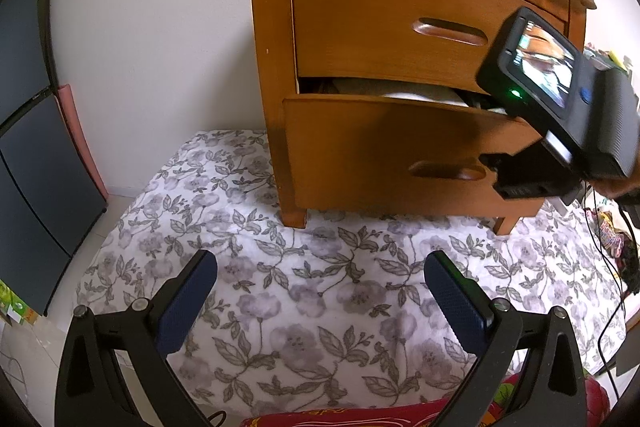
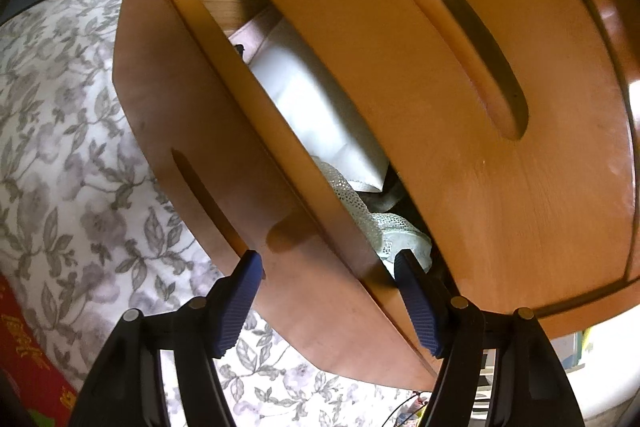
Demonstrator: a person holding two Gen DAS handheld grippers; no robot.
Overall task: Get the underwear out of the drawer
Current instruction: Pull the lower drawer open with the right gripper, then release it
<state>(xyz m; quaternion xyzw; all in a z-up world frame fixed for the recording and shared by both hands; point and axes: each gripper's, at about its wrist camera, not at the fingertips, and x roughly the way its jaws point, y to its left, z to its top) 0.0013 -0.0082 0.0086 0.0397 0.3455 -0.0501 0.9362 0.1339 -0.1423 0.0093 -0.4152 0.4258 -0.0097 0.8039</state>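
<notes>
Floral bedding point(image 1: 320, 291) spreads across the floor beneath a wooden nightstand point(image 1: 272, 39) set against a white wall, with dark panels point(image 1: 24, 163) standing at the left edge of my left wrist view. Upper drawer point(image 1: 400, 23) sits closed, while the lower drawer point(image 1: 360, 155) is pulled partly out, leaving a gap along its top. Inside that gap, seen from my right wrist, lie a white folded item point(image 2: 316, 99), a pink piece point(image 2: 256, 31) toward the far end, and pale lacy underwear point(image 2: 372, 223) bunched at the near end, just behind the drawer front. My right gripper point(image 2: 328, 267) straddles the top edge of that front panel: one blue-padded finger point(image 2: 236, 303) is outside the wood, the other reaches inside and its tip touches the lacy fabric. Whether those pads actually press on the panel, I cannot tell. My left gripper point(image 1: 320, 267) hangs over the bedding well apart from the nightstand, fingers point(image 1: 188, 303) spread wide with nothing between them. A red printed cloth point(image 1: 360, 415) shows at the bottom edge.
</notes>
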